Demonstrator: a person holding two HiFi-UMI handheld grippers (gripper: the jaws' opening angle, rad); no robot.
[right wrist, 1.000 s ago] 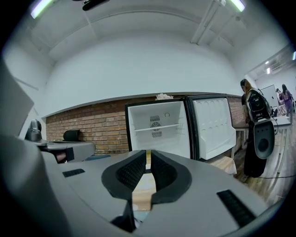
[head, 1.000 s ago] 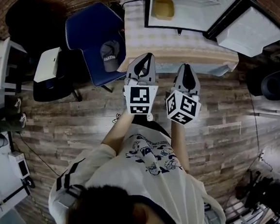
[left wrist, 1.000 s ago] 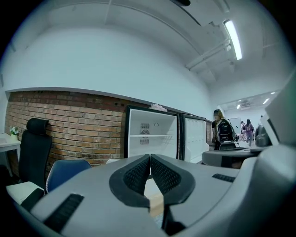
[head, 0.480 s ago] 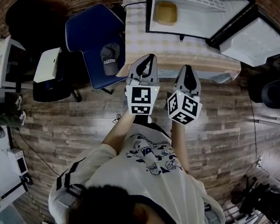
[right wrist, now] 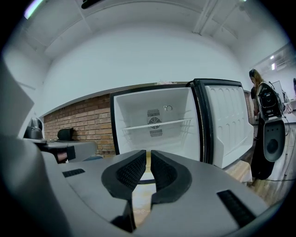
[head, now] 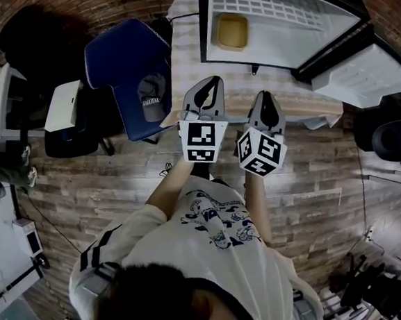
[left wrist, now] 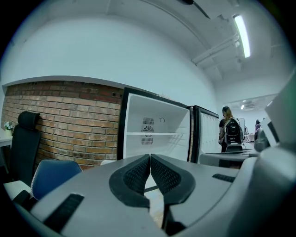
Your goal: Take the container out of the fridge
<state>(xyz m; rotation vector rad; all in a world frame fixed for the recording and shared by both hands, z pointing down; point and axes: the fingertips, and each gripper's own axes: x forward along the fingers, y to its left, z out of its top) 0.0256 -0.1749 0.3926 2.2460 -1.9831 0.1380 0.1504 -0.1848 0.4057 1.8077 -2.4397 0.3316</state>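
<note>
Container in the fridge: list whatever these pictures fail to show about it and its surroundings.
- Container: head view shows it only from above; contents too small to tell.
- Gripper views: left gripper and right gripper bodies cover most of the fridge floor under it.
- Fridge rear: cut off by head view's upper edge.
- Cap print: too small, head view.

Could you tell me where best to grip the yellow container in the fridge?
Probably its near rim wall, coming straight in through the fridge's open front: the yellow container looks open-topped and sits at the left of the fridge floor, so one jaw can slip inside.
</note>
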